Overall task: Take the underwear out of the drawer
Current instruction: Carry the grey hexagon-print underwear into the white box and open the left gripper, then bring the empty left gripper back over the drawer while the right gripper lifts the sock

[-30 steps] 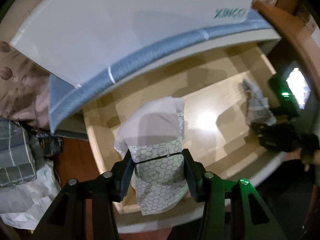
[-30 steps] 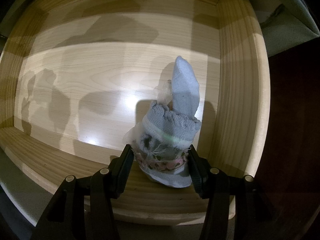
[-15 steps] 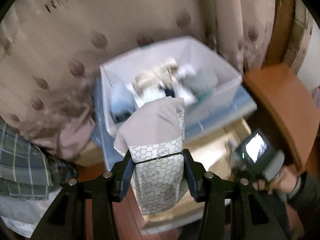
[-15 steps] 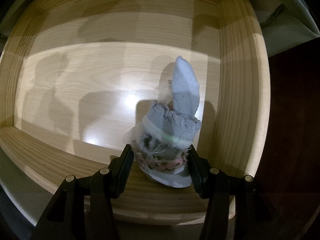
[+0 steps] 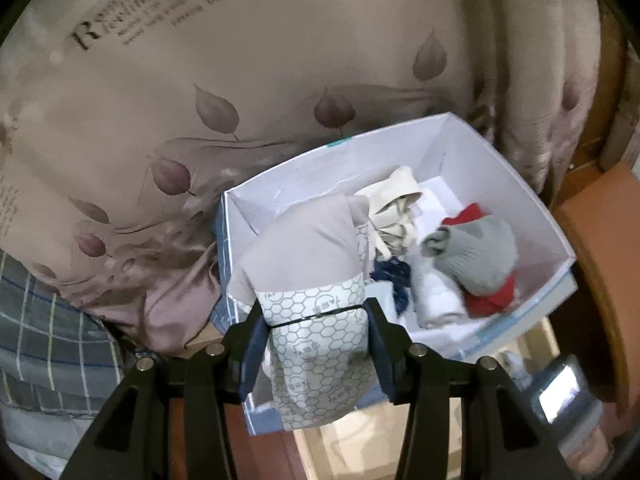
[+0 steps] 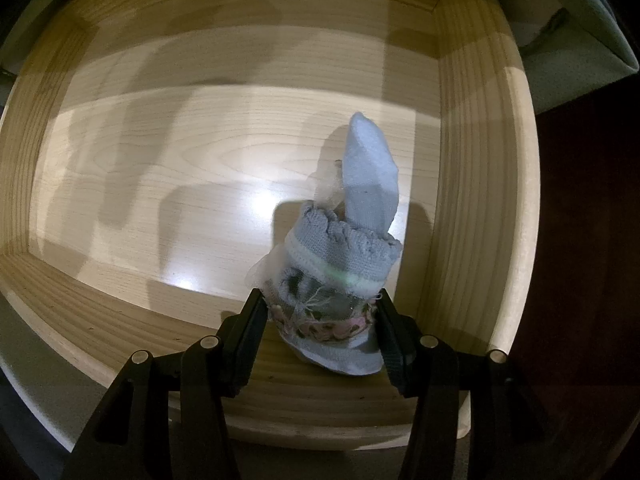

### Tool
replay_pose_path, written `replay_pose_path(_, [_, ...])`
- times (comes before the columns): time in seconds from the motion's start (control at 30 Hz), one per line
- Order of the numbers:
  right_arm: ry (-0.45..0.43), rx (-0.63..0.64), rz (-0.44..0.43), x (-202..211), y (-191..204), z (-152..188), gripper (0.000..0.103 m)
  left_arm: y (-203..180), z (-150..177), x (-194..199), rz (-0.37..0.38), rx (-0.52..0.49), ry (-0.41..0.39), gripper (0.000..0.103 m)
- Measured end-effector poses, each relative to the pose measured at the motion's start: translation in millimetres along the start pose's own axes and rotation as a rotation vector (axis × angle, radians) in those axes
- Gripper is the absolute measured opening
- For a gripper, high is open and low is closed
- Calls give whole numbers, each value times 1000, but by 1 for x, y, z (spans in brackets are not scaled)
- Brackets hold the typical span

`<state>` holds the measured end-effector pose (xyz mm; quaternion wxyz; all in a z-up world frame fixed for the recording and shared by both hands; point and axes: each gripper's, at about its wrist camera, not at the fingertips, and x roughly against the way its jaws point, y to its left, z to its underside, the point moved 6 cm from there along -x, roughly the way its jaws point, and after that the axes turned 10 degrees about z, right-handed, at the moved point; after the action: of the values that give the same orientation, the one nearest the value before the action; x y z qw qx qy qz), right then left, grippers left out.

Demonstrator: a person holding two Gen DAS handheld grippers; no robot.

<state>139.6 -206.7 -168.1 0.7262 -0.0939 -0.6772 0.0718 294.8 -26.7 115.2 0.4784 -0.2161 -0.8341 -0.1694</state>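
Wrist views down; drawer (image 6: pixel 472 128) perhaps shared

The right gripper (image 6: pixel 320 330) clamps a blue sock bundle (image 6: pixel 340 276) inside the wooden drawer (image 6: pixel 472 184).

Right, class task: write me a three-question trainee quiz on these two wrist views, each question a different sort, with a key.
1. True or false: the left tool is closed on a folded garment with a honeycomb-print band.
2. Multiple choice: the right tool grips a pale blue bundle over which surface? A) the white box B) the wooden drawer C) a plaid cloth
3. Fill in: in the left view, the white box holds a grey knit item lying on something coloured ____.

Key: 1 true. 2 B, the wooden drawer. 3 red.
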Motion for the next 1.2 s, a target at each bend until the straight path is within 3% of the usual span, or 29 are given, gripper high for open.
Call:
replay_pose_path(0.27, [0,2,0,0,0,0,50,-1,0,-50,-28,7,72,48])
replay_pose_path(0.53, [-1,2,0,0,-1,0,50,1,-1,-58,-63,-5,97,52])
replay_pose_path(0.87, [-1,3,-1,0,-1,0,50,-12,0,-16,-111,-81,-10,57])
replay_pose_path(1.07, [-1,4,-1,0,-2,1,50,-11,26,18,-52,-29,-53,58])
replay_pose_path(1.2, [1,4,1,-1,-1,1,50,-19,66,30,8,-16,-42,58])
